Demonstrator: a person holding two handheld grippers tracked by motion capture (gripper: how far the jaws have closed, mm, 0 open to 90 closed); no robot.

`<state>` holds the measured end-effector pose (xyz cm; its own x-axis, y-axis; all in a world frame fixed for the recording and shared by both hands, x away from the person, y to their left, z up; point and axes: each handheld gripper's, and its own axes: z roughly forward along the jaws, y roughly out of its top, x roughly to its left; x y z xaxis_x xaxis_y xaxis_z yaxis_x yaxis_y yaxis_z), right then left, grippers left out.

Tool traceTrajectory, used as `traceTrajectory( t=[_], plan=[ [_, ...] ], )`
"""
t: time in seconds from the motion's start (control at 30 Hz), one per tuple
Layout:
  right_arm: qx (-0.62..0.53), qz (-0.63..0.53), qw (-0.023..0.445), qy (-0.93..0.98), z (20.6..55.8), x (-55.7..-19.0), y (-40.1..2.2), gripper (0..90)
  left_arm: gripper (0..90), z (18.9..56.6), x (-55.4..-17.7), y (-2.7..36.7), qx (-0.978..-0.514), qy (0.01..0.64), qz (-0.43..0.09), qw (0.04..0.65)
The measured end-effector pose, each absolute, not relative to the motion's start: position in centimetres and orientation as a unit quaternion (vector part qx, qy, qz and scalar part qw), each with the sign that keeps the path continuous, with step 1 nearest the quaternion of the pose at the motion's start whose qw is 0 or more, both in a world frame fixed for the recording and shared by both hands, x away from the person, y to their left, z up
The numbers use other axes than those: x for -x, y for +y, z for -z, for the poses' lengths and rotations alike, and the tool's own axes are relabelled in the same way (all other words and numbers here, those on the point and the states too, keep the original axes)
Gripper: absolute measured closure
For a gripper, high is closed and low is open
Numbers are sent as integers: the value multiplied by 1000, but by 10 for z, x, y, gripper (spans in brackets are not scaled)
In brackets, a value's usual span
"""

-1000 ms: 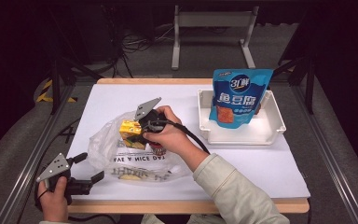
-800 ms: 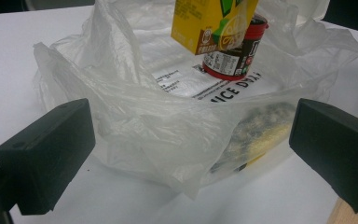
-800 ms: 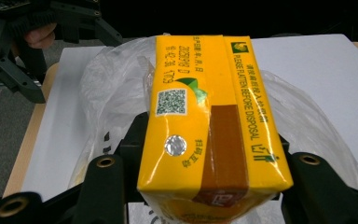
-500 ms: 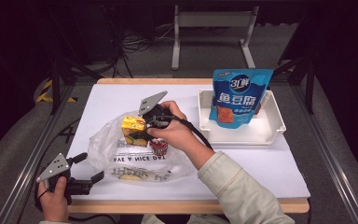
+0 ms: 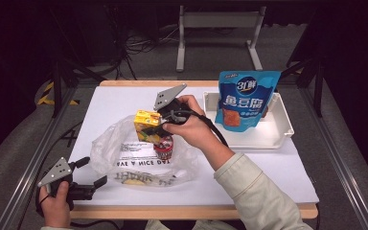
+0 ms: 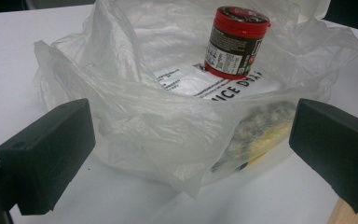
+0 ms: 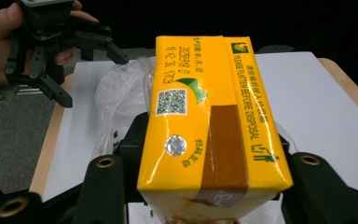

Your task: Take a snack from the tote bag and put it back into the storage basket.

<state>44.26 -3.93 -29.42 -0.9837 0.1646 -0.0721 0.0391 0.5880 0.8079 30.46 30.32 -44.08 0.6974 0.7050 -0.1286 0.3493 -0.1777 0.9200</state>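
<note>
Clamped crosswise in the right gripper [image 5: 157, 128], yellow carton [image 5: 146, 125] upright above the plastic bag [image 5: 124, 155] (tray [image 5: 280, 139] off rightward), left gripper [image 5: 93, 184] open and empty at the bag's near edge.

White-topped table [image 5: 124, 98] with wooden edge. Clear plastic bag [image 5: 124, 160] lies at 7 o'clock of centre; white tray [image 5: 280, 139] rests at 3 o'clock, well apart.
</note>
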Motion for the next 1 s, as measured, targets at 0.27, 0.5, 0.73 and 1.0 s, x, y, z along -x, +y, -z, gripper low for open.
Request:
traceTrajectory(
  t=[0.27, 0.5, 0.73, 1.0],
  plan=[
    [-58, -443, 70, 892, 279, -440, -61, 509, 7, 441, -305, 303, -751, 351, -166, 535],
    [-62, -443, 72, 892, 269, -439, -79, 509, 7, 441, -305, 303, -751, 351, -165, 534],
    [-73, -439, 80, 892, 264, -439, -98, 508, 6, 440, -304, 302, -755, 340, -165, 536],
    [-77, -434, 84, 894, 261, -440, -116, 508, 6, 440, -304, 303, -752, 345, -165, 537]
  ],
)
